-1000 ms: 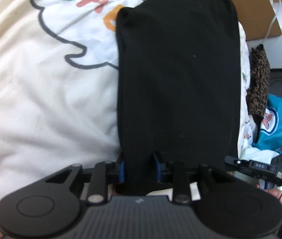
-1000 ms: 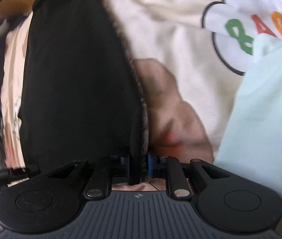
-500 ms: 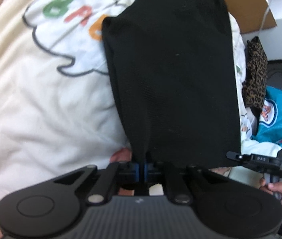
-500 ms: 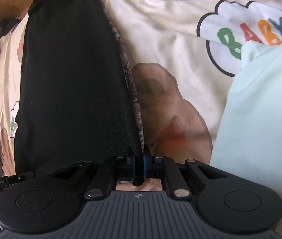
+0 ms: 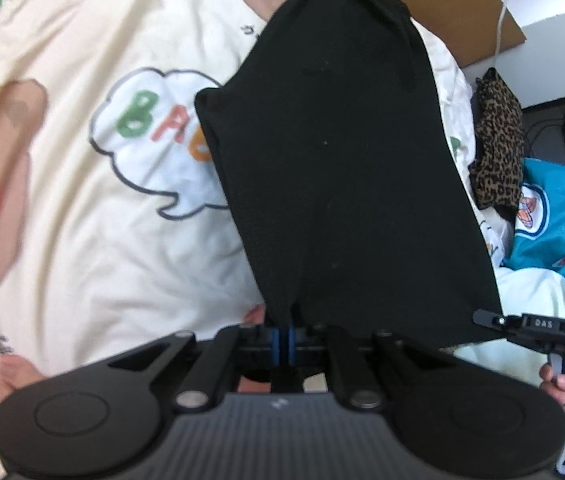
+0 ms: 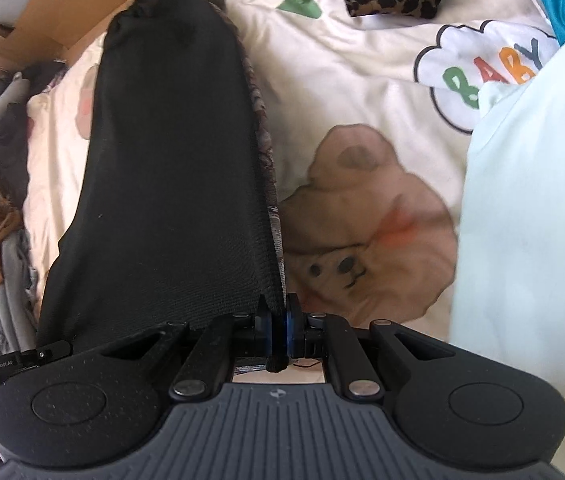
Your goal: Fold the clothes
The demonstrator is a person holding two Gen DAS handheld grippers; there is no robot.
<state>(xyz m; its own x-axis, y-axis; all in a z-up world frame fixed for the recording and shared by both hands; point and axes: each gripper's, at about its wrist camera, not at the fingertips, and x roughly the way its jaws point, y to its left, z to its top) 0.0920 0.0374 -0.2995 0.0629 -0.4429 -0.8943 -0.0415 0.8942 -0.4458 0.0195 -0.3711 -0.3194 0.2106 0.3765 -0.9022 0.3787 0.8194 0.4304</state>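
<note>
Item: black garment (image 5: 346, 184), one piece, in hand. Left gripper (image 5: 284, 338): jaws together, clamped on the near left corner of its hem. Right gripper (image 6: 278, 320): jaws together, clamped on the near right corner, where a patterned edge shows beside the black. From both jaws the cloth runs forward and down to the bed cover (image 5: 82, 240), its far end bunched near a cardboard box (image 5: 442, 4). Status, as judged: corners secured, cloth raised, fold not yet laid. Outstanding, right of the jaws: leopard-print piece (image 5: 498, 148), teal printed top (image 5: 562, 224), both loose and unfolded. Pale mint cloth (image 6: 534, 220) beside the right jaws: fold state cannot be told.
</note>
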